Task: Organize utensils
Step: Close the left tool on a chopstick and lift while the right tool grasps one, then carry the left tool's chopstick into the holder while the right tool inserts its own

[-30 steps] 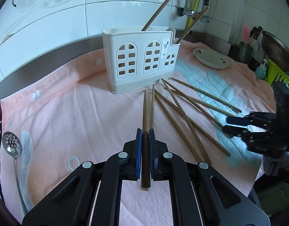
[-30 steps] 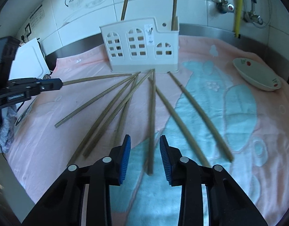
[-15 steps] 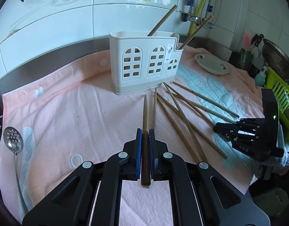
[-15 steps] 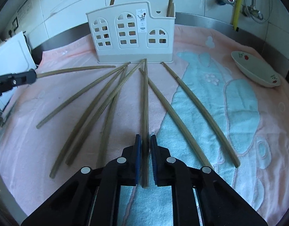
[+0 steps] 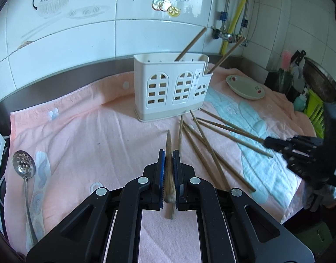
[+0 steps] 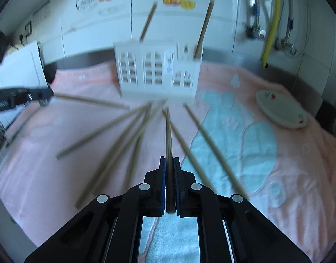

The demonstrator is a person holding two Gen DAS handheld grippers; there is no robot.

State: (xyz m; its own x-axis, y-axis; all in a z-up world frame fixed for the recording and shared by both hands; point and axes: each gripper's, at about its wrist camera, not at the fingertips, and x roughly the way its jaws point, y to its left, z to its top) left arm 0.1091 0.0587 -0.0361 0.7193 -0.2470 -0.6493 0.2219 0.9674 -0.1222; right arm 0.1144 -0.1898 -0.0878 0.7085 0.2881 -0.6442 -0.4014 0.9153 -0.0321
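Note:
My left gripper (image 5: 168, 153) is shut on a brown chopstick (image 5: 168, 151) and holds it raised above the towel, tip toward the white utensil holder (image 5: 171, 87). My right gripper (image 6: 169, 160) is shut on another chopstick (image 6: 168, 135) and has it lifted, tip toward the holder (image 6: 157, 74). The right gripper also shows at the right of the left wrist view (image 5: 268, 142). Several chopsticks (image 5: 207, 151) lie fanned on the towel before the holder. Two chopsticks stand in the holder (image 5: 190, 43). The right wrist view is motion-blurred.
A pink and teal towel (image 5: 80, 131) covers the counter. A small white dish (image 5: 244, 86) sits right of the holder. A slotted metal spoon (image 5: 23, 166) lies at the left edge. Tiled wall and pipes stand behind. A green rack (image 5: 315, 114) is at far right.
My right gripper closed on a chopstick lying on the towel and lifted it. My left gripper rose higher with its chopstick still held.

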